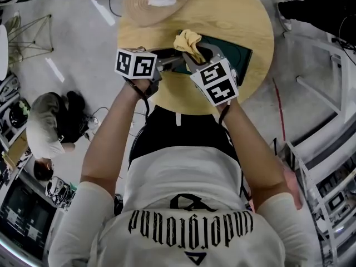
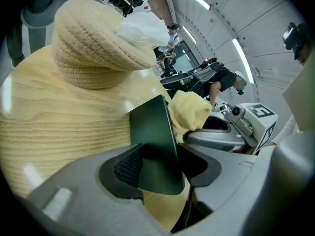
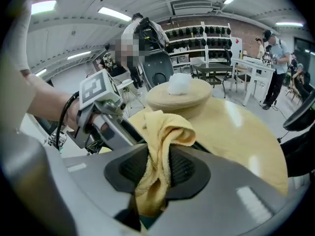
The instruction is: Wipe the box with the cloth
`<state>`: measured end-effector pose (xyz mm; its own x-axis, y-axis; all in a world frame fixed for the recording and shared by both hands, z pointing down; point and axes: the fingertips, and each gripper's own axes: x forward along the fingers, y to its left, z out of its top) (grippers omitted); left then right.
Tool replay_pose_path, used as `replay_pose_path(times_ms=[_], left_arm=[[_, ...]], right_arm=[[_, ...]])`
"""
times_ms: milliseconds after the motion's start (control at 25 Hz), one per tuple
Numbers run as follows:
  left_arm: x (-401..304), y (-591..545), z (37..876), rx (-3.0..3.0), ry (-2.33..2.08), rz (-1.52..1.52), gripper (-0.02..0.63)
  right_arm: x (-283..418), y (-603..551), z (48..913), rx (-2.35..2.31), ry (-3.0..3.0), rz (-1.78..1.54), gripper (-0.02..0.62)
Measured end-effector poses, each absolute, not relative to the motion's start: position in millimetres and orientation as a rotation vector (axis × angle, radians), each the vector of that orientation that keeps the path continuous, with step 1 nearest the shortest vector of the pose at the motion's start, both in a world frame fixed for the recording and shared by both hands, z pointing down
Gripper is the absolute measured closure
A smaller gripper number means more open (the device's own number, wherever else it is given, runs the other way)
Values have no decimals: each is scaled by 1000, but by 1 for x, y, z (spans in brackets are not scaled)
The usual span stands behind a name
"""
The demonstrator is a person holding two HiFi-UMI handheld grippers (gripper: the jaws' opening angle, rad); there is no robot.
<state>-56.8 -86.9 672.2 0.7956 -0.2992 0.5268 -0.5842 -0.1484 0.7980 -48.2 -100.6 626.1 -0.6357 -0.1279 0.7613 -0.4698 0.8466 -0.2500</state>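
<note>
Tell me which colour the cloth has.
The cloth is yellow, clearest in the right gripper view.

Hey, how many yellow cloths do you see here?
1. The yellow cloth is pinched in the right gripper, bunched on the dark green box that the left gripper clamps. No other shows; one could be hidden.

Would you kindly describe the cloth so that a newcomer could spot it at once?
Find the round wooden table; a dark green box sits on it. The cloth is bunched on the box, pinched in the right hand-held gripper, and is the only soft yellow thing there, unlike the beige woven piece beyond.
</note>
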Motion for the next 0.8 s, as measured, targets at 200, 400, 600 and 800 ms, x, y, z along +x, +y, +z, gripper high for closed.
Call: replay_pose_path(times_ms=[200,400,600,800], left_arm=[[-50,-84,669,1737,-675,273,370],[-50,-81,668,1729,-675,255,371],[-47,-85,669,1730,-678,258,371],[-47,-83,671,1748,-673,290,371]], right_arm=[[-30,-80,621,518,-2226,589,486],[-24,-54,619,574,-2219,641,486],[-24,-37,622,578,-2215,669,486],[-3,-34,625,639,-2181,669,486]])
